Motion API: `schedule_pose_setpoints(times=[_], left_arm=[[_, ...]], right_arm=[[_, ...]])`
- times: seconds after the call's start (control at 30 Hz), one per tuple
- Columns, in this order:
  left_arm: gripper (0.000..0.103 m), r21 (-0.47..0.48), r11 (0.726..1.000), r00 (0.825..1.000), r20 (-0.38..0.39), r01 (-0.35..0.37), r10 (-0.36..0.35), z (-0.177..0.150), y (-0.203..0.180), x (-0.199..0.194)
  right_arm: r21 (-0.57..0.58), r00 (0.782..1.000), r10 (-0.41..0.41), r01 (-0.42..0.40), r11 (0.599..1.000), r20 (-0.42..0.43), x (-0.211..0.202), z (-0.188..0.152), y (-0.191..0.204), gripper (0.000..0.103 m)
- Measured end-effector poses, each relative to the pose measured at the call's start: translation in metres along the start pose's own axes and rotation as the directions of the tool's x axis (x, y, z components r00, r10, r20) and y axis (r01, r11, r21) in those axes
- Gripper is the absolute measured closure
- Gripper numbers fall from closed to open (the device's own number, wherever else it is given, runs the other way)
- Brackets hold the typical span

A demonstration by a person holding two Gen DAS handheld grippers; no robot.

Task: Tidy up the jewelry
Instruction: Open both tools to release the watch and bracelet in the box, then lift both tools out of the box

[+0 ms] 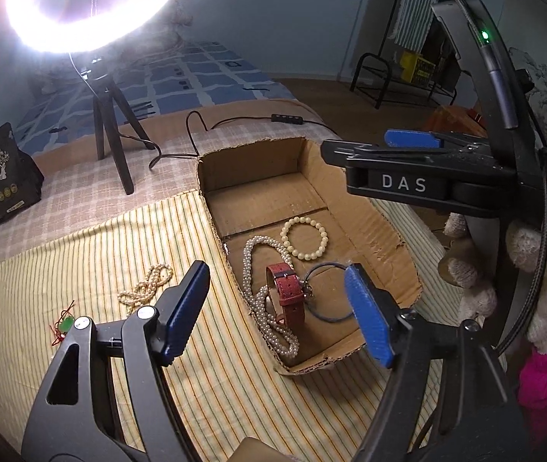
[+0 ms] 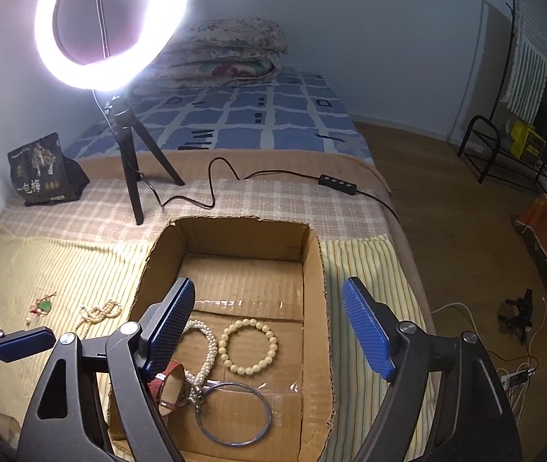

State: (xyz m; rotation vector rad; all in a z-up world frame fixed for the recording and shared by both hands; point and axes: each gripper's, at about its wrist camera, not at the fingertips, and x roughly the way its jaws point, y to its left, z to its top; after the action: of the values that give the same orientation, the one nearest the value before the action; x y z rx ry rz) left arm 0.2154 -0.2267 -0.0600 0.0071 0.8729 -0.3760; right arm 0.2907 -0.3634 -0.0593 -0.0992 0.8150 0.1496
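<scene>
Bedroom, likely home: bed (image 2: pixel 258 123), folded quilts (image 2: pixel 227 54).

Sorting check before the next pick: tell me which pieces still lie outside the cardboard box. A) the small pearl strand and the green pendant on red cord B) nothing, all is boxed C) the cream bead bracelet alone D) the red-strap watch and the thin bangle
A: the small pearl strand and green pendant lie on the striped cloth, left of the cardboard box.

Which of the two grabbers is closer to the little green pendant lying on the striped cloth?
Left. The left gripper hovers over the box's left wall, beside the green pendant. The right gripper hangs over the cardboard box, farther away.
</scene>
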Motion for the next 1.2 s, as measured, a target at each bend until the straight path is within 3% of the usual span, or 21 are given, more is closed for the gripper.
schedule_pose_setpoints(times=[0.5,0.77,1.03,1.2], left_arm=[[0.028,-0.028,0.999,0.999,0.031,-0.025,0.026,-0.012,0.023,-0.045],[0.028,-0.098,0.992,0.995,0.033,-0.085,0.089,-0.022,0.065,-0.076],[0.028,-0.169,0.978,0.991,0.033,-0.126,0.133,-0.029,0.103,-0.108],[0.028,-0.204,0.967,0.985,0.049,-0.151,0.164,-0.037,0.133,-0.123]], right_arm=[[0.014,0.999,-0.04,0.04,0.999,0.033,-0.042,-0.002,0.014,0.024],[-0.003,0.995,-0.097,0.097,0.995,0.03,-0.061,-0.008,0.032,0.024],[-0.103,0.979,-0.203,0.203,0.974,0.01,-0.073,-0.015,0.061,0.023],[-0.105,0.978,-0.205,0.208,0.972,0.038,-0.083,-0.018,0.071,0.023]])
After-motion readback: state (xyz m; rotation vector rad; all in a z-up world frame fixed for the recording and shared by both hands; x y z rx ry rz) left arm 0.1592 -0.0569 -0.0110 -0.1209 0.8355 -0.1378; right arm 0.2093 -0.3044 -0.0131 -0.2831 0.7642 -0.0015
